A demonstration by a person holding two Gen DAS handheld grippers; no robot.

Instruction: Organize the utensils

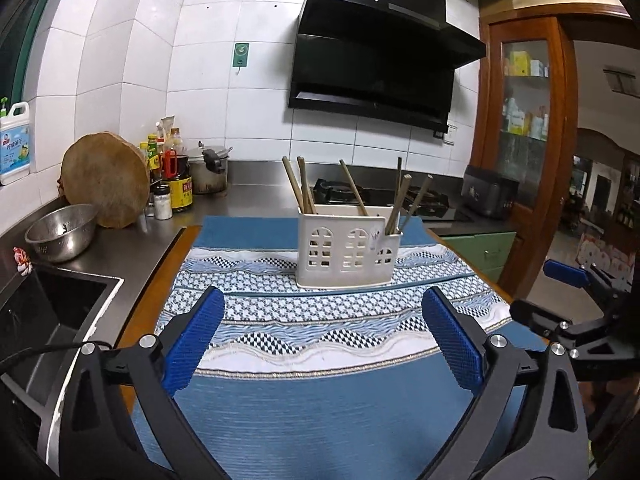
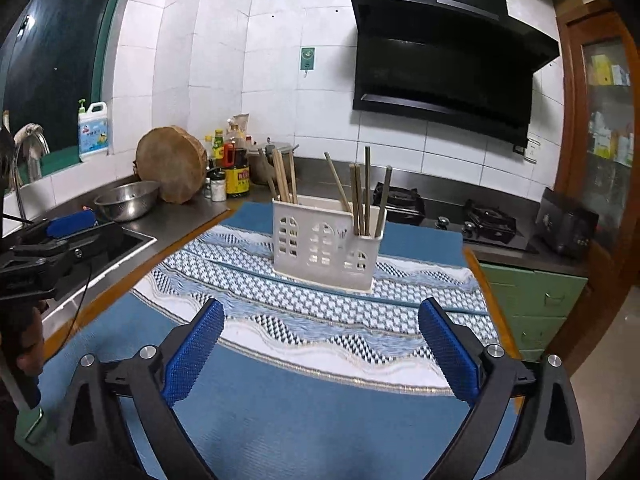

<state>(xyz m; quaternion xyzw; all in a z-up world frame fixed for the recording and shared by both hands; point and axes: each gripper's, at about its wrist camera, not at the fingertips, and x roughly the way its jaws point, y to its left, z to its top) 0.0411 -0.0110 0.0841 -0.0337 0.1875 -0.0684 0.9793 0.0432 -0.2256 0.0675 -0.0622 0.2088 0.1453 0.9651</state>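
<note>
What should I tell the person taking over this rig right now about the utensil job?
Left tool: open, empty, above the blue patterned table mat.
Right tool: open, empty, above the same mat.
White ceramic house-shaped utensil holder stands upright on the mat; the brown wooden chopsticks stand in it, spread across its compartments.
Done: no loose utensils are visible on the mat.
Left: possibly grouping the chopsticks into one compartment; that cannot be confirmed from here.
</note>
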